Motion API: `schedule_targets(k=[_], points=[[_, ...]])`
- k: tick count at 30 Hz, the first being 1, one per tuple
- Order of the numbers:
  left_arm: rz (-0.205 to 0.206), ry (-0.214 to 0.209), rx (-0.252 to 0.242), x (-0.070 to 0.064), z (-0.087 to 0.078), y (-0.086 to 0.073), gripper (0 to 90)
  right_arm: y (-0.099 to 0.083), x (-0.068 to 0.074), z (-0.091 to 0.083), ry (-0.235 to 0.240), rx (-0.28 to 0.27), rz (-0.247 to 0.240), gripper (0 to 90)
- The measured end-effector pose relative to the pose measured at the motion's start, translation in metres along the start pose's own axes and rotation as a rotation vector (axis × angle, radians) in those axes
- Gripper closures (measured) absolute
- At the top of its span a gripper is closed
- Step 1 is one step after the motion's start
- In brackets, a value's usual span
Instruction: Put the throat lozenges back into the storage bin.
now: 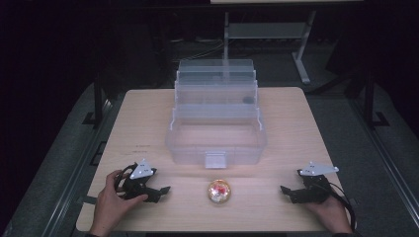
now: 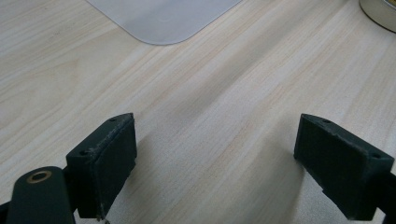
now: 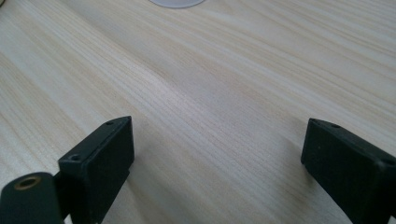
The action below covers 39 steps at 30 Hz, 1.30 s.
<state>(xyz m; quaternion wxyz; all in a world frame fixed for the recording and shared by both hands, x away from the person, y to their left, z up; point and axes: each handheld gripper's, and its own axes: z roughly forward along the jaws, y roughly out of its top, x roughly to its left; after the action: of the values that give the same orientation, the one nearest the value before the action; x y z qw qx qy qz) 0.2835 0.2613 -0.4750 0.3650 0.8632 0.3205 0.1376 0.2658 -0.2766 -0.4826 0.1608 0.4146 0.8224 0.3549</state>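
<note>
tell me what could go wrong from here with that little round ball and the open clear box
1. The ball is round and lies loose on the bare table; a nudge from either open gripper could roll it away.
2. The clear box looks light, so bumping its front wall could shift it.
3. The left gripper and right gripper could collide if both reach in.

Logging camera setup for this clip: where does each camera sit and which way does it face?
High view: above the near side, looking forward and down at the table, clear box, ball; both hands show.
Left gripper view: on the left claw, facing tabletop.
Right gripper view: on the right claw, likewise.
All share the tabletop.
</note>
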Motion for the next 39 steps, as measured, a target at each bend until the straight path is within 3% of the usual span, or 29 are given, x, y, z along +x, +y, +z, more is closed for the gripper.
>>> schedule_targets(k=[10, 23, 29, 39], points=[[-0.001, -0.001, -0.001, 0.000, 0.000, 0.000, 12.2, 0.000, 0.000, -0.001, 0.001, 0.003, -0.001, 9.4], [-0.001, 0.000, -0.001, 0.000, 0.000, 0.000, 12.2, 0.009, 0.006, -0.004, 0.015, 0.089, -0.012, 14.1], [-0.001, 0.000, -0.001, 0.000, 0.000, 0.000, 12.1, 0.013, 0.009, -0.008, 0.025, 0.079, -0.005, 14.1], [-0.001, 0.000, -0.001, 0.000, 0.000, 0.000, 12.2, 0.026, 0.018, -0.011, 0.048, 0.075, -0.039, 14.5]])
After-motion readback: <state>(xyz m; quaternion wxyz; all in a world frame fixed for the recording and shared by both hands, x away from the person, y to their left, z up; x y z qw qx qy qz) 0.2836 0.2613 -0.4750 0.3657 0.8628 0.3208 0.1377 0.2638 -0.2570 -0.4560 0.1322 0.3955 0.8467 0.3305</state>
